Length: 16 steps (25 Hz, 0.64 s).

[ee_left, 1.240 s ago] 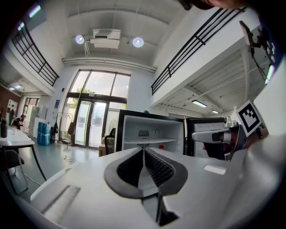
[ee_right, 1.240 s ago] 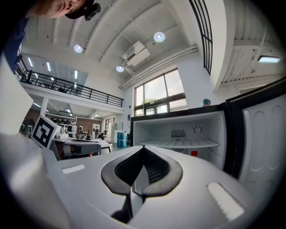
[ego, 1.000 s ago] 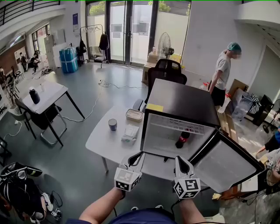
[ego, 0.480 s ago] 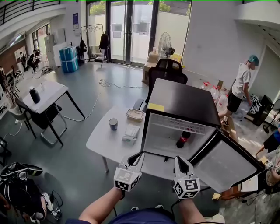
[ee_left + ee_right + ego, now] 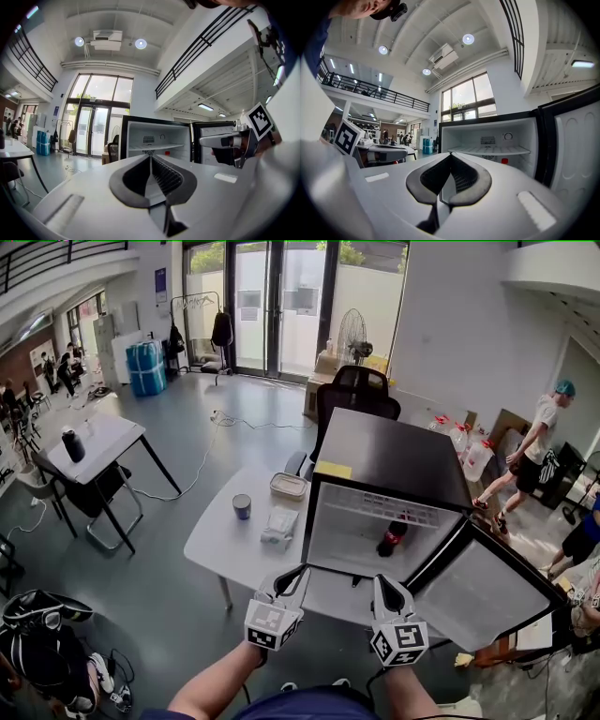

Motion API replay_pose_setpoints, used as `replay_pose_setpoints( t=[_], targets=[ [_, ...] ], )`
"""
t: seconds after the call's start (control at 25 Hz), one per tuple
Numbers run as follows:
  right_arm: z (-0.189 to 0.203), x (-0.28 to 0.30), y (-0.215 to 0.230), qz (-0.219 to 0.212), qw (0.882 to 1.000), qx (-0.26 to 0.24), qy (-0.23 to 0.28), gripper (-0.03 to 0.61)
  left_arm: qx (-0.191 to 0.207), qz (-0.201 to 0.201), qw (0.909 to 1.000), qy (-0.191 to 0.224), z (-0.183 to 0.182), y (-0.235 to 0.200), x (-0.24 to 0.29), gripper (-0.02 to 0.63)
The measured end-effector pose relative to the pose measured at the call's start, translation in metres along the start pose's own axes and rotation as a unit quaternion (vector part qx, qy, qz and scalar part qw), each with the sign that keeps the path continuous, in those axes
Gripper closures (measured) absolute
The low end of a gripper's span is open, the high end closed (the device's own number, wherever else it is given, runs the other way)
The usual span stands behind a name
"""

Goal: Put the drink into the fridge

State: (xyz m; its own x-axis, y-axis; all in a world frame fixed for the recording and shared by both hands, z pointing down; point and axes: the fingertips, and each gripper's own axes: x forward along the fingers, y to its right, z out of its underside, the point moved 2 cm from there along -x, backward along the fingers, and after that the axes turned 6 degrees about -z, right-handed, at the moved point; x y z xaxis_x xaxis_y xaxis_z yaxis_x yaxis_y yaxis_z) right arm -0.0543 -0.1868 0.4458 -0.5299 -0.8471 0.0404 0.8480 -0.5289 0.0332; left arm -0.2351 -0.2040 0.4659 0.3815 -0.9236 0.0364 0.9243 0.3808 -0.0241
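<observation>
The drink bottle (image 5: 391, 537), dark with a red cap, stands inside the open black fridge (image 5: 394, 460) on the white table (image 5: 225, 545). Both grippers hover side by side in front of the fridge, apart from the bottle. The left gripper (image 5: 298, 571) is shut and empty, and so is the right gripper (image 5: 382, 580). In the left gripper view the shut left gripper (image 5: 151, 158) points at the fridge (image 5: 157, 140), where the red cap (image 5: 167, 153) shows. In the right gripper view the shut right gripper (image 5: 451, 154) faces the fridge (image 5: 487, 140) and the cap (image 5: 504, 161).
The fridge door (image 5: 478, 596) swings open to the right, toward me. A cup (image 5: 242, 507), a lidded container (image 5: 288, 487) and a tissue pack (image 5: 279, 526) lie on the table left of the fridge. A black chair (image 5: 356, 395) stands behind it. A person (image 5: 539, 456) walks at far right.
The person in the background has walked further right. Both grippers and the bottle have stayed where they were.
</observation>
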Motion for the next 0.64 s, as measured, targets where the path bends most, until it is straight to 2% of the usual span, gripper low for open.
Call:
replay_pose_setpoints(
  t=[0.64],
  targets=[
    [-0.0009,0.0021,0.0017,-0.001,1.000,-0.004,-0.004,0.572,-0.008,0.002,1.0000,-0.004,0.0040,-0.0010,0.0060,0.597]
  ],
)
